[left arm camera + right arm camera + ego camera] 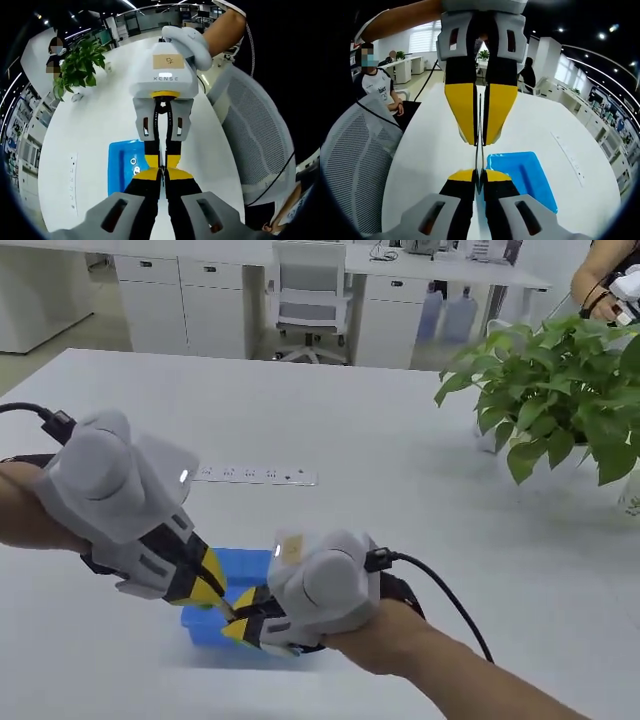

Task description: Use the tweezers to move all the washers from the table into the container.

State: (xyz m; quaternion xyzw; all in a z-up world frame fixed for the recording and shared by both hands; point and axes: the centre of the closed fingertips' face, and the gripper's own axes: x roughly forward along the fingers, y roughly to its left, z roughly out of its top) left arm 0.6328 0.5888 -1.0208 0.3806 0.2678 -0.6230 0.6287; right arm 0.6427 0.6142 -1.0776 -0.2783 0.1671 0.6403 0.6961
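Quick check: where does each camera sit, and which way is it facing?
Head view: on the headset, facing forward and down; left gripper and right gripper meet over the blue container, both forearms showing.
Left gripper view: on the left gripper, facing the right gripper; own jaws below.
Right gripper view: on the right gripper, facing the left; own jaws below.
Gripper views share the tweezers.

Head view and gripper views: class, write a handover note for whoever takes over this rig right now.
Left gripper and right gripper: both look shut on the tweezers, tip to tip above the blue container.
Done: two washers lie in the container.
Left: settle the tweezers in one gripper, then check the table for more washers. I cannot tell whether any remain.
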